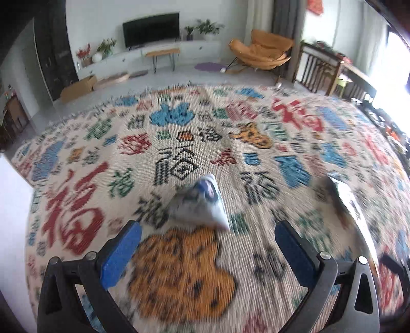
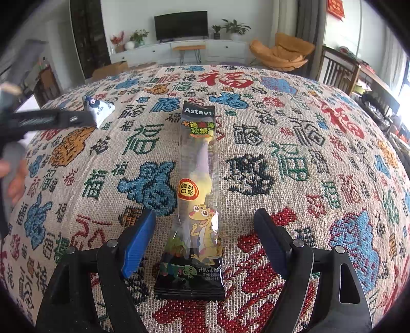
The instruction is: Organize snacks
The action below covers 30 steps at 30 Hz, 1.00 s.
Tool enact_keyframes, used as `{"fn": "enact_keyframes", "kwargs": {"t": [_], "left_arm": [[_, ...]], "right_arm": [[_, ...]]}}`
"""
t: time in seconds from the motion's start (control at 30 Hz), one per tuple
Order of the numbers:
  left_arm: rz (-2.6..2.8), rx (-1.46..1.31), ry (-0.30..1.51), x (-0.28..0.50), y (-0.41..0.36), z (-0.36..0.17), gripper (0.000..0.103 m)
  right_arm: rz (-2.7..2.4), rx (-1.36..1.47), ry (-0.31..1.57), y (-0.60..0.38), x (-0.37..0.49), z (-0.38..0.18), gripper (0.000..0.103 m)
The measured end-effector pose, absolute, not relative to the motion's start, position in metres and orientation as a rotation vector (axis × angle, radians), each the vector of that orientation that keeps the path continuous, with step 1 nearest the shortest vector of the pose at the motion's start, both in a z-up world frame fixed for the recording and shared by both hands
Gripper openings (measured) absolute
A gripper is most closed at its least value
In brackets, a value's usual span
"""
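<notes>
A long clear gummy packet (image 2: 198,194) with a yellow cartoon lizard lies lengthwise on the patterned cloth (image 2: 294,153). My right gripper (image 2: 205,238) is open and straddles the packet's near end, its blue pads clear of it on both sides. A small white and blue snack packet (image 1: 202,205) lies just beyond my left gripper (image 1: 207,228), which is open with nothing between its pads. In the right wrist view the left gripper (image 2: 84,119) reaches in from the left beside that small packet (image 2: 102,110). The gummy packet's edge (image 1: 343,197) shows blurred at the right.
The woven cloth (image 1: 179,153) with coloured characters covers the whole surface, fringed at its far edge. A hand (image 2: 12,179) holds the left gripper's handle. Beyond are a TV (image 2: 180,24), an orange lounge chair (image 2: 282,52) and dark wooden chairs (image 1: 317,69) to the right.
</notes>
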State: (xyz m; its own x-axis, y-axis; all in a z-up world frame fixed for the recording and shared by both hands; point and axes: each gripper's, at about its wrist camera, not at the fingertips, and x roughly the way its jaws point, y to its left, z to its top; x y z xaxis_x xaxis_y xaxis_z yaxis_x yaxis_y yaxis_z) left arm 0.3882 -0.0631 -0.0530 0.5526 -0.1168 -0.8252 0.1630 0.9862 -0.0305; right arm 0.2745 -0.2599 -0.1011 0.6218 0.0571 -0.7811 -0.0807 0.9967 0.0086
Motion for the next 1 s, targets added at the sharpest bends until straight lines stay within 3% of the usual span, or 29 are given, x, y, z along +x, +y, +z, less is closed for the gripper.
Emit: {"fn": "enact_keyframes", "kwargs": {"t": [0.07, 0.1, 0.17, 0.2, 0.33, 0.5, 0.67, 0.8, 0.83, 0.9, 1.0], "left_arm": [[-0.146, 0.037, 0.99, 0.402, -0.062, -0.064, 0.101], [-0.144, 0.034, 0.982, 0.406, -0.062, -0.067, 0.094], [-0.165, 0.045, 0.909, 0.405, -0.06, -0.064, 0.054], [-0.179, 0.046, 0.895, 0.405, -0.058, -0.062, 0.046], [-0.218, 0.006, 0.879, 0.389, -0.043, -0.056, 0.042], [-0.279, -0.024, 0.897, 0.313, -0.019, -0.041, 0.042], [-0.327, -0.012, 0.915, 0.222, -0.016, -0.037, 0.045], [-0.286, 0.08, 0.925, 0.192, -0.024, -0.06, 0.059], [-0.261, 0.134, 0.891, 0.186, -0.029, -0.062, 0.083], [-0.151, 0.149, 0.906, 0.191, -0.028, -0.064, 0.103], [-0.143, 0.053, 0.936, 0.211, -0.011, -0.066, 0.103]], "right_arm": [[0.081, -0.027, 0.896, -0.26, 0.275, -0.101, 0.082], [0.082, -0.026, 0.896, -0.26, 0.275, -0.101, 0.082], [0.084, -0.025, 0.896, -0.26, 0.275, -0.101, 0.083], [0.084, -0.024, 0.896, -0.26, 0.275, -0.101, 0.083], [0.089, -0.019, 0.895, -0.26, 0.275, -0.101, 0.084], [0.089, -0.019, 0.895, -0.26, 0.275, -0.101, 0.084], [0.085, -0.026, 0.896, -0.259, 0.275, -0.101, 0.084], [0.083, -0.029, 0.897, -0.259, 0.275, -0.101, 0.084], [0.081, -0.031, 0.897, -0.258, 0.275, -0.101, 0.084], [0.079, -0.033, 0.898, -0.258, 0.275, -0.101, 0.084], [0.079, -0.033, 0.898, -0.258, 0.275, -0.101, 0.084]]}}
